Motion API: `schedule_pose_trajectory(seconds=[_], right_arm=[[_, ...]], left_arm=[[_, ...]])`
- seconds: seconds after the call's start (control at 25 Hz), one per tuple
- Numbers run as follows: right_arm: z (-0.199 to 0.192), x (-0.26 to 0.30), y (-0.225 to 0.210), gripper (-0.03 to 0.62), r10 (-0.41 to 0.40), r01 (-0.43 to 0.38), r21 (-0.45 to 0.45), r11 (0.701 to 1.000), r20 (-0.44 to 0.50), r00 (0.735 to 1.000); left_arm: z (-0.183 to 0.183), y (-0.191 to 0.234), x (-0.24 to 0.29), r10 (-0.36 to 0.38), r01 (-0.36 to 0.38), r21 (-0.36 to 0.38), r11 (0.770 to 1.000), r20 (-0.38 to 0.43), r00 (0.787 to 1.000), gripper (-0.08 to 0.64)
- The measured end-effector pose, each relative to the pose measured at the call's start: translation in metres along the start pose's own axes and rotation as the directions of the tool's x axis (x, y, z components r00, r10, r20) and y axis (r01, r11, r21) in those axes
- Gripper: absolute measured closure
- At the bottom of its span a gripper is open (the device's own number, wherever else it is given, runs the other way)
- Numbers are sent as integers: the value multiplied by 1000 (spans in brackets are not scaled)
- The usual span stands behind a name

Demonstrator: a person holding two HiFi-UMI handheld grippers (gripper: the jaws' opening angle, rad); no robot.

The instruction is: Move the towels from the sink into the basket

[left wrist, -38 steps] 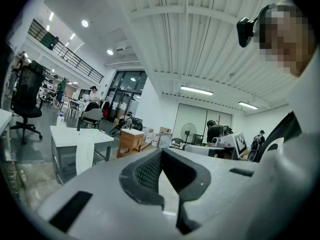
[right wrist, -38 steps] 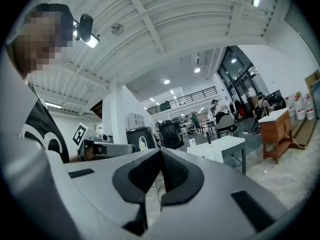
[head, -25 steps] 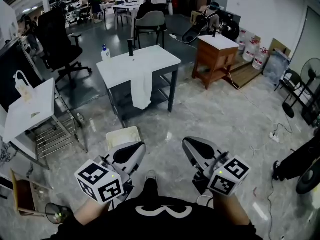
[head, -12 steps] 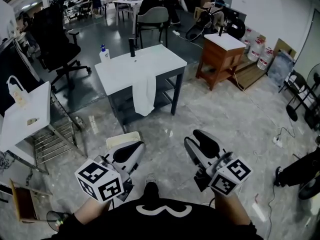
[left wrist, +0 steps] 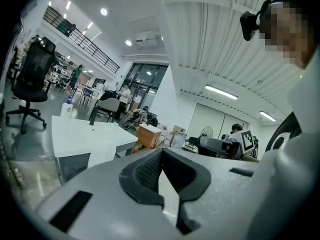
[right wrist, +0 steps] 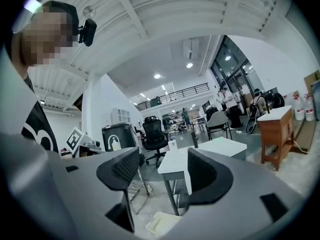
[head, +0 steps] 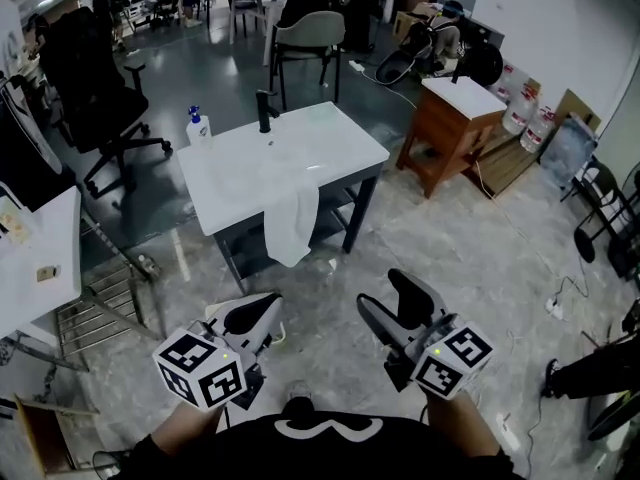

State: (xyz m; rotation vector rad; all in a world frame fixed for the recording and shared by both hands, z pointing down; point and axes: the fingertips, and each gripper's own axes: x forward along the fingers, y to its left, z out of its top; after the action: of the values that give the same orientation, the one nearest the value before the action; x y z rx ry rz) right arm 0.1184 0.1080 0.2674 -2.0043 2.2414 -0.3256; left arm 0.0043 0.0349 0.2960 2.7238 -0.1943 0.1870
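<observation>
A white towel (head: 292, 223) hangs over the front edge of the white sink table (head: 330, 143), which has a black faucet (head: 265, 111). Both grippers are held low over the floor, a few steps short of the table. My left gripper (head: 262, 313) is shut with nothing in it; in the left gripper view its pads (left wrist: 150, 170) meet. The jaws of my right gripper (head: 388, 293) have just been opening, and they stand open with nothing between them. The pale basket (right wrist: 160, 223) sits on the floor below the right gripper's jaws; in the head view the left gripper mostly hides it.
A soap bottle (head: 197, 126) stands at the table's back left. A wooden cabinet (head: 460, 128) is to the right, a black office chair (head: 85, 78) to the left, a grey chair (head: 305, 43) behind. A white side table (head: 30, 258) and wire rack (head: 110, 308) stand at left.
The person has walked toward the sink table, which now looks nearer and larger. The right gripper's jaws went from shut to open. The left gripper stayed shut.
</observation>
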Motion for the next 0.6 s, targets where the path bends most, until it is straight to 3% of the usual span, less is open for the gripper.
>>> schedule_pose_trajectory(seconds=[0.24,0.6], right_arm=[[-7,75,-40,304,4,-5,-21,1000,-54,999],[-19,102,-73,304,-19,18,-15,1000,-92,996]], left_arm=[[19,70,45,13,-13,-15,1000,-18,1000,554],[29,96,68,25,-25,3,1000,-17,1000,554]])
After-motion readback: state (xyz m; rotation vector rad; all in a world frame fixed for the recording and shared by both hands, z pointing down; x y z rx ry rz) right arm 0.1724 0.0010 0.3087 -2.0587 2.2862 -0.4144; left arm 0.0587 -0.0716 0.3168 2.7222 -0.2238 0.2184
